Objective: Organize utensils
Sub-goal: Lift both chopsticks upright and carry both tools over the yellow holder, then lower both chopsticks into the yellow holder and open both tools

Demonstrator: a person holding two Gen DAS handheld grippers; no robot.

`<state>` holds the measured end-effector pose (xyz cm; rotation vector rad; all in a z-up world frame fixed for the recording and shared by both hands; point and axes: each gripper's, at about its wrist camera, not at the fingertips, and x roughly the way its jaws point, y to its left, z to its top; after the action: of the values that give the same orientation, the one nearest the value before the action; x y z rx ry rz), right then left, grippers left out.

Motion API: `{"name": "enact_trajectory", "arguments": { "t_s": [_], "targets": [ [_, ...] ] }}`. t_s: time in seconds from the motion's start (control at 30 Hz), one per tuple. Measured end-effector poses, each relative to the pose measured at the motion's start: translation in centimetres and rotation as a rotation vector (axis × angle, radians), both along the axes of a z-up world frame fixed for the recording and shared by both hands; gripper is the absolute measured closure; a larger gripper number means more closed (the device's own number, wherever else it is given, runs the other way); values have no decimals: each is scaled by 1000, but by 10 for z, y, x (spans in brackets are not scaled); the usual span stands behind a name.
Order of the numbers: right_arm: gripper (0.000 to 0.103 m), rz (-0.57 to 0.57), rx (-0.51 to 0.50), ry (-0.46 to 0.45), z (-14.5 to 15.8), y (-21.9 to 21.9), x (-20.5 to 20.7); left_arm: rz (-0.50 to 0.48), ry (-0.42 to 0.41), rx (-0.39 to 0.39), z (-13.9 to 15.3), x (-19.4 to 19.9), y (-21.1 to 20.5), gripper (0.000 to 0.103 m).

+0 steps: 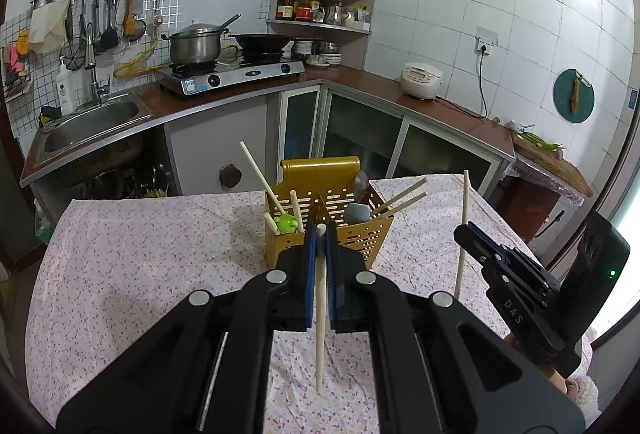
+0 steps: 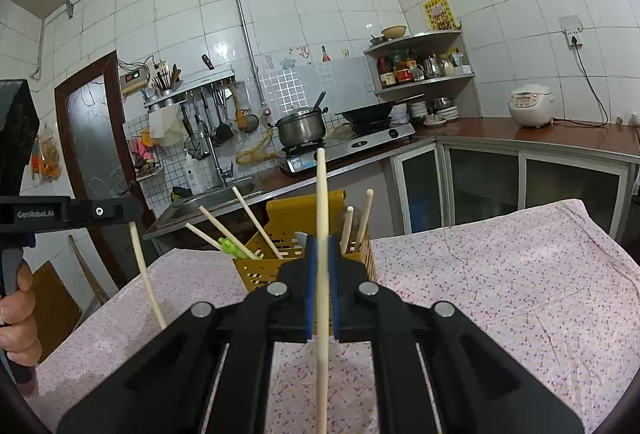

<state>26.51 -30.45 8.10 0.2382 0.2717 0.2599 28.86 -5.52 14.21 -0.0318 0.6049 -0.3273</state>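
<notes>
On the floral tablecloth (image 1: 140,254), gold utensil caddy (image 1: 360,238) holding chopsticks and a grey spoon (image 1: 357,211), left gripper (image 1: 320,234) clamped on a chopstick (image 1: 320,334) before it, right gripper (image 2: 322,246) clamped on another chopstick (image 2: 321,193), kitchen counter (image 1: 360,77) behind.

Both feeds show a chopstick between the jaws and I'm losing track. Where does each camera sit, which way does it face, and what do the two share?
Left wrist: sits on the left gripper, looking past its chopstick to the yellow caddy; the right gripper shows at right.
Right wrist: sits on the right gripper, facing the caddy; the left gripper and a hand show at left.
Shared: caddy, flowered tablecloth, stove, both chopsticks.
</notes>
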Motion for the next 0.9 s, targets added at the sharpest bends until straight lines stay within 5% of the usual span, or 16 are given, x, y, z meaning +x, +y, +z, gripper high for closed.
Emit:
{"name": "enact_trajectory", "arguments": {
  "t_s": [0.37, 0.9],
  "targets": [
    [97, -23, -30, -75, 24, 1, 20, 8, -44, 5, 27, 25, -10, 100],
    [97, -88, -28, -226, 70, 8, 84, 20, -237, 22, 107, 68, -30, 100]
  ]
}}
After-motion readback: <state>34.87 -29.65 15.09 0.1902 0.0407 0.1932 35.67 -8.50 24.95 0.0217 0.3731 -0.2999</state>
